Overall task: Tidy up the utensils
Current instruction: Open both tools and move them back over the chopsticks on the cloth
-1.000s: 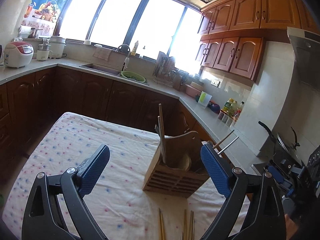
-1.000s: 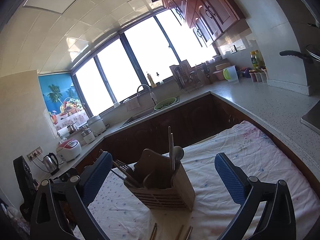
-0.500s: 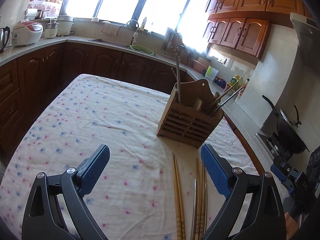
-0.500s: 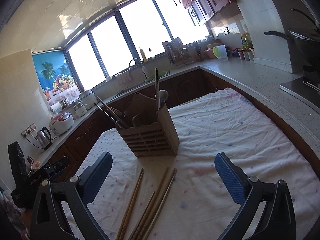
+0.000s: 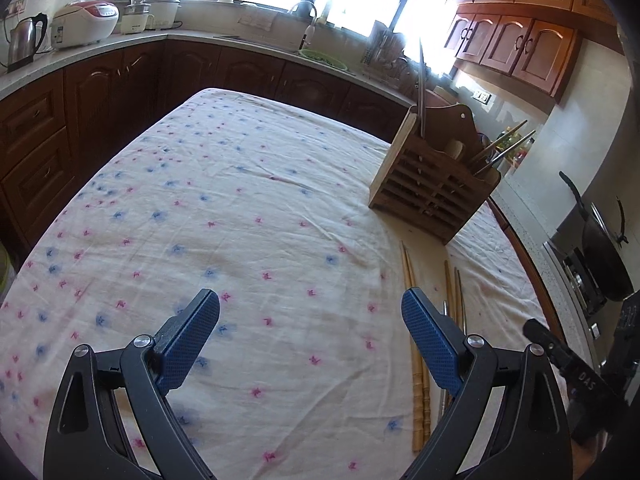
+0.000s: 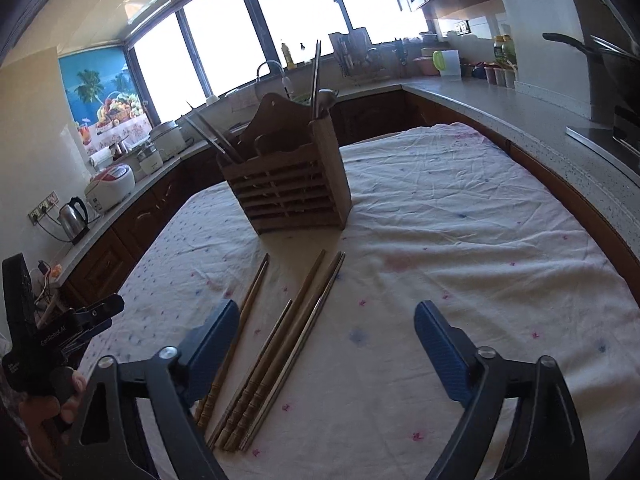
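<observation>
From the left wrist view, the left gripper (image 5: pixel 310 312) hangs over the bench (image 5: pixel 240 208), its two blue, dimpled pads spread wide with nothing between them but cloth. The bench wears a wrinkled white cloth dotted with small pink and blue flowers. A wooden holder (image 5: pixel 434 182), box-shaped with a slatted front and a scalloped back board, stands at the far right part of the cloth; thin metal and wooden handles lean out of its top. On the near side of the holder lie the chopsticks (image 5: pixel 416 344), long slim rods: a pale wooden pair with ringed ends, and just right of them thinner ones partly hidden behind the gripper's right finger. A dark wok (image 5: pixel 604 256) sits on a stove to the right of the holder.

From the right wrist view, the right gripper (image 6: pixel 326 320) is empty and its jaws are closing, not yet clenched on anything. The holder (image 6: pixel 290 184) stands straight ahead, upright, its slats horizontal. The chopsticks (image 6: pixel 276 344) lie flat on the cloth in front of the holder, fanned slightly; one wooden pair runs under the left pad, the others, brown wood and one grey metal stick, lie between the pads nearer the left one. Left of the holder, on the kitchen counter, stand a steel kettle (image 6: pixel 74 216) and a rounded white rice cooker (image 6: pixel 110 188).
</observation>
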A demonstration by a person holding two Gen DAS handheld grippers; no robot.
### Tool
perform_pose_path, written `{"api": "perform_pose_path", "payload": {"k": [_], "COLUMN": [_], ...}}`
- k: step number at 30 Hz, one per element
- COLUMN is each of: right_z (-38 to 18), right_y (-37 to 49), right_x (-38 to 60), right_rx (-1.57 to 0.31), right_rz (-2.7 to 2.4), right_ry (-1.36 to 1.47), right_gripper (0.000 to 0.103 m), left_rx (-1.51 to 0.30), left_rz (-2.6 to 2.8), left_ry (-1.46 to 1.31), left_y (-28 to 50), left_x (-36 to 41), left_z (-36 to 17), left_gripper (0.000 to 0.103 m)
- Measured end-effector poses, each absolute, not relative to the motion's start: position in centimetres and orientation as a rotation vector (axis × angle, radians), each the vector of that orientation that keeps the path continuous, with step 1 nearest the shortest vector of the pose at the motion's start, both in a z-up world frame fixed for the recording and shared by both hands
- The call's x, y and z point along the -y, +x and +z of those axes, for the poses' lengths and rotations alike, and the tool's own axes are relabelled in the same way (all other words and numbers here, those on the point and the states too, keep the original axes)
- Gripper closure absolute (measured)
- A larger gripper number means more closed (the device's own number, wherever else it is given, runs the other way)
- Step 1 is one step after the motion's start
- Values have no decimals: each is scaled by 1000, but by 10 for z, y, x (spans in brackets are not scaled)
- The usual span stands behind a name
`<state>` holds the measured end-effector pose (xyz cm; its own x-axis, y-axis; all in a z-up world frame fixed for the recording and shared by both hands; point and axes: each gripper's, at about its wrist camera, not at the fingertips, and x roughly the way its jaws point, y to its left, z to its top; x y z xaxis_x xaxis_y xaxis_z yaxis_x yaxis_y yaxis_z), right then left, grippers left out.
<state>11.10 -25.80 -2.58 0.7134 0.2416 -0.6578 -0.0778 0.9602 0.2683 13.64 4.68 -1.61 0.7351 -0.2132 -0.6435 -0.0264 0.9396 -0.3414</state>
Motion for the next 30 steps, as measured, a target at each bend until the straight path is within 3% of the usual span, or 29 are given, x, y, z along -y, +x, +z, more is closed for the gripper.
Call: {"api": "perform_pose_path", "payload": {"k": [1, 5, 18, 20, 23, 30], "right_z": [-32, -55, -75, -73, -66, -39], "right_y": [116, 127, 122, 116, 110, 108], "right_x": [250, 218, 243, 258, 278, 296], "right_rx": [-791, -881, -995, -990, -959, -855], "right_rz": [204, 277, 174, 163, 138, 136], "right_ry": [220, 158, 48, 104, 189, 261], "right_gripper": [49, 72, 79, 78, 73, 73], "left_rx": [-745, -760, -956, -973, -1013, -984], "left_rz": [-101, -97, -248, -260, -257, -249], "left_ry": [-340, -331, -100, -54, 28, 58], "left_y": [136, 137, 176, 184, 193, 191], "left_x": [-48, -48, 33, 48, 65, 58], "left_z": [-17, -21, -42, -46, -58, -61], "left_gripper": [9, 9, 9, 10, 22, 22]}}
